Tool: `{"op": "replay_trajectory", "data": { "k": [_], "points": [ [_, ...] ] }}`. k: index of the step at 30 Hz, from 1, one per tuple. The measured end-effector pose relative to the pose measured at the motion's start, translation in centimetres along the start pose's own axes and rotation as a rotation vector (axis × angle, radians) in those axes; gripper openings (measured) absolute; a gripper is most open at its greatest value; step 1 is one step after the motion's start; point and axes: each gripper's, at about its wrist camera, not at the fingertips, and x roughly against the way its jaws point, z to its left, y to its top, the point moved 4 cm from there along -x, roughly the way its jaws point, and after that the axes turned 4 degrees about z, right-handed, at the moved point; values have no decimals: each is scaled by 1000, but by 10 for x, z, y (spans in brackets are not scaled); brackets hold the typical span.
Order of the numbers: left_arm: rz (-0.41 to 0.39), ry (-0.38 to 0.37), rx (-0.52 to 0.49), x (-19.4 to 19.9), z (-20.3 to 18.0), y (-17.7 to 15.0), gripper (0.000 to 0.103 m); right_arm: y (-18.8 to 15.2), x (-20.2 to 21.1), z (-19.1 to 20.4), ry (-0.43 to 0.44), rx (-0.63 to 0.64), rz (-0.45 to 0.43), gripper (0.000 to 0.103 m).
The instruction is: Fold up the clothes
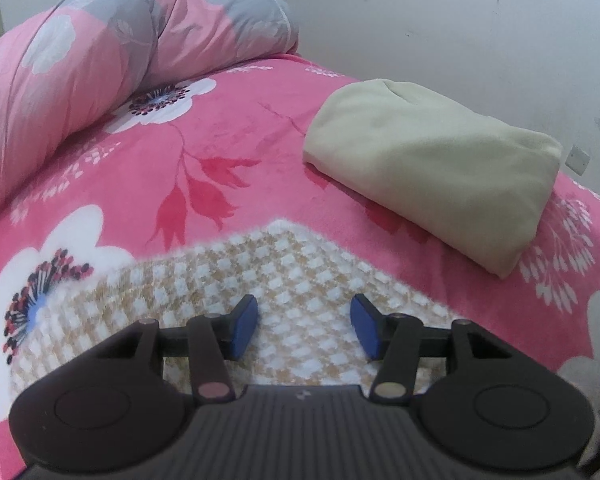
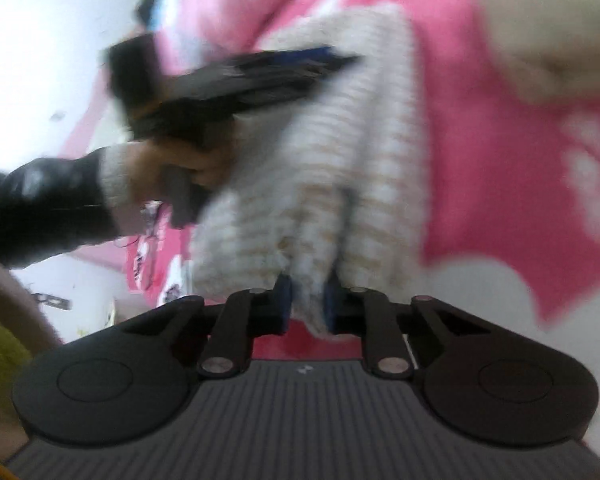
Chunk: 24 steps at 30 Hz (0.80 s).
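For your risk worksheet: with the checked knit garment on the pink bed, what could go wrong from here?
1. The right gripper pinches only a small bunch of the fluffy cream-and-tan checked knit garment; it might slip out.
2. The left gripper hovers open over the knit, gripping nothing, so the fold may go lopsided.
3. The folded pale-green cloth lies close by on the pink floral blanket and could get dragged.

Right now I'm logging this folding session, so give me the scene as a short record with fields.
surface: pink floral blanket on a bed
garment in work: cream and tan checked knit, lying flat
left gripper: open, pads apart above the knit, nothing pinched
right gripper: shut on a bunched edge of the knit
finished item: pale green folded cloth, apart from the knit, near the wall
background: pink and grey quilt heaped at the far side
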Motion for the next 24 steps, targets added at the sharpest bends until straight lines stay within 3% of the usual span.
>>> {"op": "replay_trajectory", "data": {
  "k": [5, 8, 11, 13, 16, 18, 20, 24],
  "points": [
    [-2, 23, -46, -3, -7, -3, 55, -5, 8, -11, 41, -36, -11, 12],
    [-2, 23, -46, 0, -8, -3, 55, 0, 35, -4, -3, -16, -6, 12],
    [-10, 22, -42, 1, -8, -4, 55, 23, 69, 16, -104, 103, -77, 17],
    [-17, 22, -40, 2, -8, -4, 55, 40, 74, 40, -121, 223, -128, 17],
    [-23, 18, -34, 3, -7, -5, 55, 51, 43, 83, -157, 471, -134, 17],
    [-25, 10, -27, 3, -5, -5, 55, 49, 13, 93, -220, 579, -86, 14],
    [-23, -11, -8, 3, -3, -4, 55, 38, -22, 79, -346, 628, 26, 13],
    [-14, -32, 46, 25, 6, 6, 55, 31, -30, 71, -403, 613, 58, 13]
  ]
}}
